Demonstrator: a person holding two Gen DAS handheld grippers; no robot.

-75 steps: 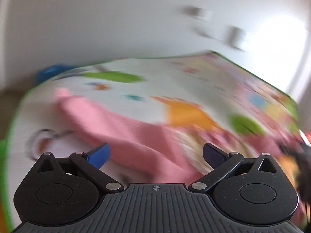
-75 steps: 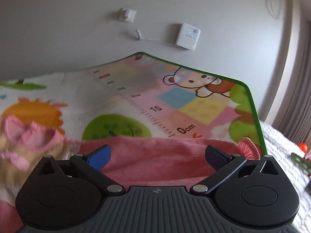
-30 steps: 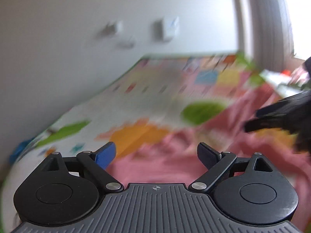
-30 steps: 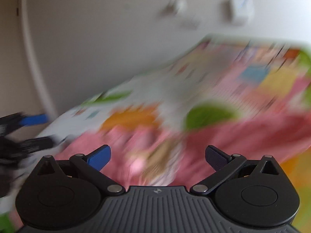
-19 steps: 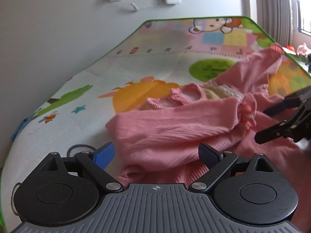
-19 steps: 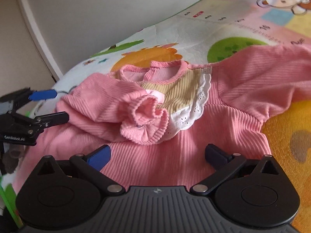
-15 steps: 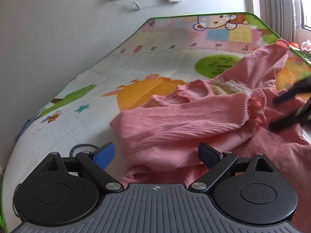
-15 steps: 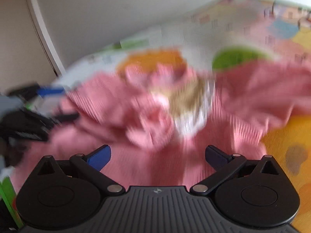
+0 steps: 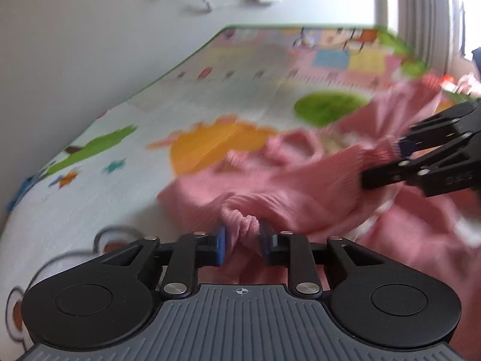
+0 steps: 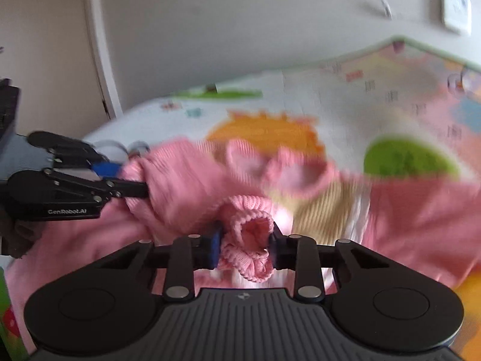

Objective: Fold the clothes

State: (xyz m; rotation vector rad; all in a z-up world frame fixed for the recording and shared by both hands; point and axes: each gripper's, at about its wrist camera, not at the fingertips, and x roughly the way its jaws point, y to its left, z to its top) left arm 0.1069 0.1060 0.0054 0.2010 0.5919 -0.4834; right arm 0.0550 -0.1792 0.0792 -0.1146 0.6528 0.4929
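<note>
A pink ribbed garment (image 9: pixel 303 186) lies rumpled on a colourful cartoon-print play mat (image 9: pixel 210 90) that runs up to a pale wall (image 9: pixel 90 30). The left gripper (image 9: pixel 242 242) has its jaws drawn in close on a bunched fold of the pink fabric, near the shoulder end of a sleeve. The right gripper (image 10: pixel 243 246) is likewise closed tight, pinching the gathered, frilled cuff (image 10: pixel 251 240) of that sleeve, which puckers out between its blue and black fingers. Each gripper shows in the other's camera, off to the side and gripping the same sleeve at opposite ends. In the right wrist view the garment's front faces up, with a round neckline (image 10: pixel 270 165) and a cream ribbed panel (image 10: pixel 321 207) edged in what looks like white lace, though motion blur makes the trim hard to make out. The other sleeve (image 10: pixel 421 210) stretches away to the right across the mat.
</note>
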